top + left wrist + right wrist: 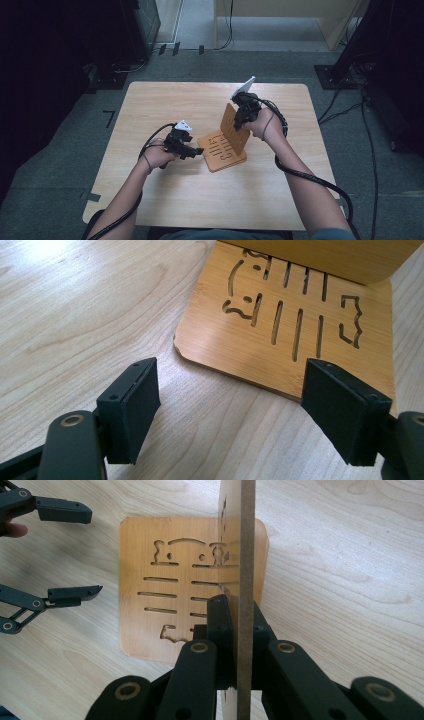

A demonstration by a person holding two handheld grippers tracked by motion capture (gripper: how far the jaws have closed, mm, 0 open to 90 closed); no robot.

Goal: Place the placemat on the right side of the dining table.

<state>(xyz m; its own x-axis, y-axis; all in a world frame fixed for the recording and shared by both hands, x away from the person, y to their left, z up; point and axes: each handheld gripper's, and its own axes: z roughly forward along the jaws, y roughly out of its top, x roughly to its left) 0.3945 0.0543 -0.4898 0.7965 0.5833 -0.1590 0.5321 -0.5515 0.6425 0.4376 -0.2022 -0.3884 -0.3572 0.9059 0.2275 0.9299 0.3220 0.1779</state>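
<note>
while pinching upright board [246,540]: right gripper [243,611]

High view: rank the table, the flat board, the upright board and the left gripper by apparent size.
1. table
2. flat board and upright board: look alike, upright one partly foreshortened and covered by the right gripper, so unranked
3. left gripper
</note>
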